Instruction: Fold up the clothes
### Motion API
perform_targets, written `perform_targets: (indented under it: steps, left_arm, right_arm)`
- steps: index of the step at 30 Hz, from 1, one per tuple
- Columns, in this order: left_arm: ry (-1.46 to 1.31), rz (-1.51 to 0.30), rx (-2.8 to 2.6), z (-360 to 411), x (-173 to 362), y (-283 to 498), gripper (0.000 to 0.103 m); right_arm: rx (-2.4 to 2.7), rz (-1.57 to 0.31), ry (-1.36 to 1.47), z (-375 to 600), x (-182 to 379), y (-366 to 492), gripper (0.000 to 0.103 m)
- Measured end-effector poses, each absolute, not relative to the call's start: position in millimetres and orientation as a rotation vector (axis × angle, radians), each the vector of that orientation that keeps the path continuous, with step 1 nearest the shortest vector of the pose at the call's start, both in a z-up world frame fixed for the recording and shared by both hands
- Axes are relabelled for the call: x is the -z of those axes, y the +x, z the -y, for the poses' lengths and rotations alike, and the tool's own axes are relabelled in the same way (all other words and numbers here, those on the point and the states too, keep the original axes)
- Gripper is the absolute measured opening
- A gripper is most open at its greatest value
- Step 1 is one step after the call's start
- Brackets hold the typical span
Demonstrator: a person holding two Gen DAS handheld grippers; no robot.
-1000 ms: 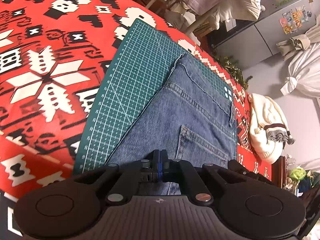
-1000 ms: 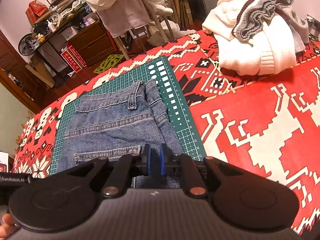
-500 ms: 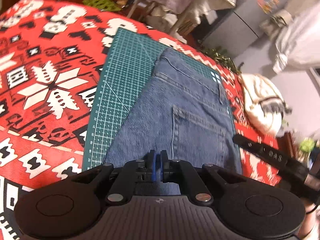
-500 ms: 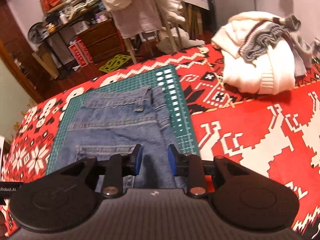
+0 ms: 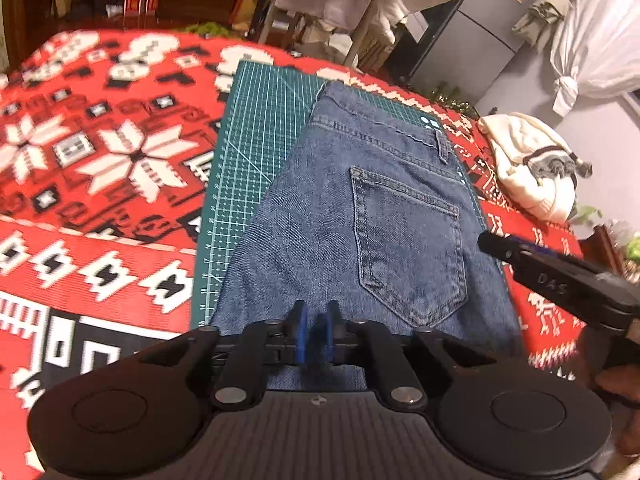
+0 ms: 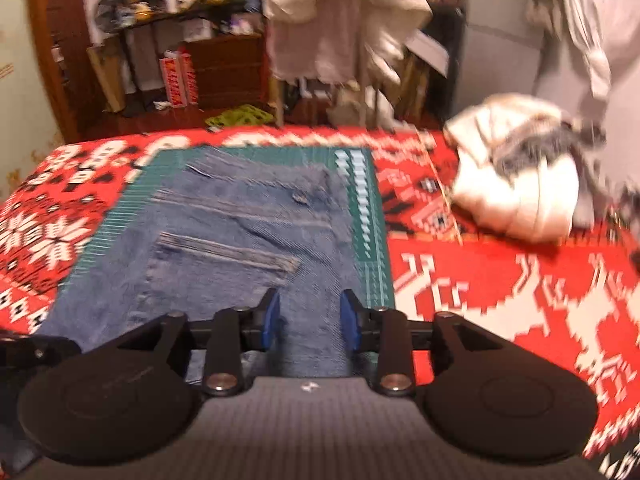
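Folded jeans lie flat on a green cutting mat, back pocket up, waistband at the far edge; the mat rests on a red patterned cloth covering the bench. The left gripper sits over the near edge of the jeans, its blue fingers parted by a narrow gap; whether denim sits between them cannot be told. The right gripper is over the near right part of the jeans, its fingers spread wide, holding nothing. A cream sweater lies heaped on the cloth to the right, well apart from the mat. The right wrist view is blurred.
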State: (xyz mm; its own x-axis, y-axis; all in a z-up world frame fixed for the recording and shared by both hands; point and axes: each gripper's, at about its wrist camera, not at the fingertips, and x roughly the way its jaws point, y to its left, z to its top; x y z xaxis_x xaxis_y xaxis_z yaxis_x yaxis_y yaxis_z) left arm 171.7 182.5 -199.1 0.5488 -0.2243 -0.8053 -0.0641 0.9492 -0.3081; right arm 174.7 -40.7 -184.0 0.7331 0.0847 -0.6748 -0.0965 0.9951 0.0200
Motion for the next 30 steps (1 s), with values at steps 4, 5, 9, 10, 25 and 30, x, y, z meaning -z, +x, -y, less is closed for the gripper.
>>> perform_targets:
  steps: [4,5,9,10,25,30]
  left_arm:
    - [-0.220,-0.958,0.059,-172.6,193.9,160.8,0.031]
    - [-0.192,-0.948,0.053,-169.8,193.2,159.2,0.035]
    - [-0.065,-0.903,0.004,-157.0,195.7,154.2,0.061]
    - [-0.041,-0.901,-0.008,-155.2,198.4,154.0,0.062]
    - [-0.002,-0.904,-0.087,-157.9,224.1,158.8,0.103]
    - [-0.055,-0.896,-0.074,-163.1,227.6,155.6,0.103]
  right_arm:
    - [-0.105,-0.729,-0.042,27.6,184.5,149.0,0.066]
    - [-0.105,-0.742,-0.050,24.8,187.1,145.1,0.069]
    - [-0.071,-0.726,-0.091,18.6,192.8,136.5,0.090]
    - [-0.062,-0.722,-0.097,19.1,194.2,135.8,0.091]
    - [-0.014,-0.805,-0.006,38.5,226.2,144.2,0.103]
    - [-0.009,-0.798,0.028,42.9,229.4,143.4,0.103]
